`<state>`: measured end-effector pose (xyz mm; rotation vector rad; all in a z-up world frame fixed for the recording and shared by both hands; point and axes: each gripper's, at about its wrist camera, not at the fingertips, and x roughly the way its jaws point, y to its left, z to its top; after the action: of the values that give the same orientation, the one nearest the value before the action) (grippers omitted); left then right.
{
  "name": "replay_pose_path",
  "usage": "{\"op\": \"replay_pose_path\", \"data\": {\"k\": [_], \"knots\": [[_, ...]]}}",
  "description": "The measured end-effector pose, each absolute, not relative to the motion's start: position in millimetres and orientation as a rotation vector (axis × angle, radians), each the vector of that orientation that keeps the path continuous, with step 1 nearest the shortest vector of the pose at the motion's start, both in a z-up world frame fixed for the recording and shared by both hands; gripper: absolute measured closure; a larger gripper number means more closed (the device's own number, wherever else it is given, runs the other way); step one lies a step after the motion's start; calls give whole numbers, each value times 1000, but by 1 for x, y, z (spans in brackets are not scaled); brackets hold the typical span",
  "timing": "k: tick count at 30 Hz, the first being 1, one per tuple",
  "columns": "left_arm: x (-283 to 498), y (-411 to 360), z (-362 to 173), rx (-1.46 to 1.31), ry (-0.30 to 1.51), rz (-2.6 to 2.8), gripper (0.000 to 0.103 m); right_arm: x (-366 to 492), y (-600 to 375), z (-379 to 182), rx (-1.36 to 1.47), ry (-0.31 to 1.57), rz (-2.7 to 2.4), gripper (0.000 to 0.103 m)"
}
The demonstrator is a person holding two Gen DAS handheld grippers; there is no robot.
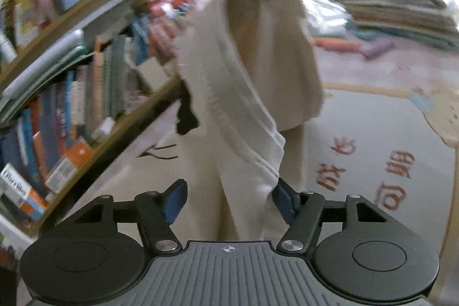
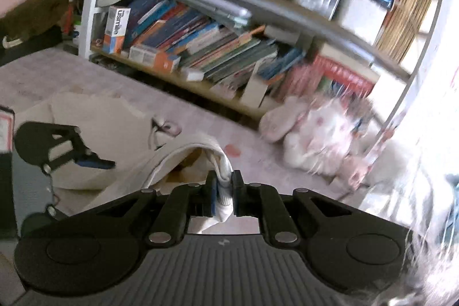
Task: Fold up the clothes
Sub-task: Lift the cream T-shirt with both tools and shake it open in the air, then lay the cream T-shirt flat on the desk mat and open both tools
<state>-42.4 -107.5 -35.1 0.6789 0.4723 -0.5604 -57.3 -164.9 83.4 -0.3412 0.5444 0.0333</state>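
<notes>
Right gripper (image 2: 223, 192) is clamping the white ribbed hem of a cream garment (image 2: 200, 151), which is hanging ahead of left gripper (image 1: 228, 198). Left gripper is sitting released, jaws spread either side of the cloth. Bookshelf (image 2: 218, 48) is standing beyond right gripper, above a printed rug (image 1: 373, 151).

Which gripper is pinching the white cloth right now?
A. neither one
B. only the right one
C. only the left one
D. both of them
B. In the right wrist view the right gripper has its pads closed tight on a fold of the cloth, while in the left wrist view the left gripper stands wide open with the cloth hanging between its fingers.
</notes>
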Motion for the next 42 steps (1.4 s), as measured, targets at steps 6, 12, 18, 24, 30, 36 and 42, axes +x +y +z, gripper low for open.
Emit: {"op": "replay_pose_path", "data": {"k": [6,12,18,24,30,36,42], "knots": [[-36,-68,-25,609,519,-448,101,-57,-171,80,-337,551,63,94],[-56,-16,41,479,396,-239,101,-59,-151,53,-348,633,233,91],[-66,22,99,391,335,-118,101,-60,-102,10,-451,708,416,62],[-77,41,118,363,323,-46,100,-68,-61,-18,-574,648,494,44],[-89,53,124,361,326,-21,100,-70,-25,-36,-667,575,569,37],[-99,76,128,324,336,19,100,-57,-7,-52,-716,549,482,59],[-110,107,121,288,367,72,100,-47,-50,7,-633,429,304,100]]}}
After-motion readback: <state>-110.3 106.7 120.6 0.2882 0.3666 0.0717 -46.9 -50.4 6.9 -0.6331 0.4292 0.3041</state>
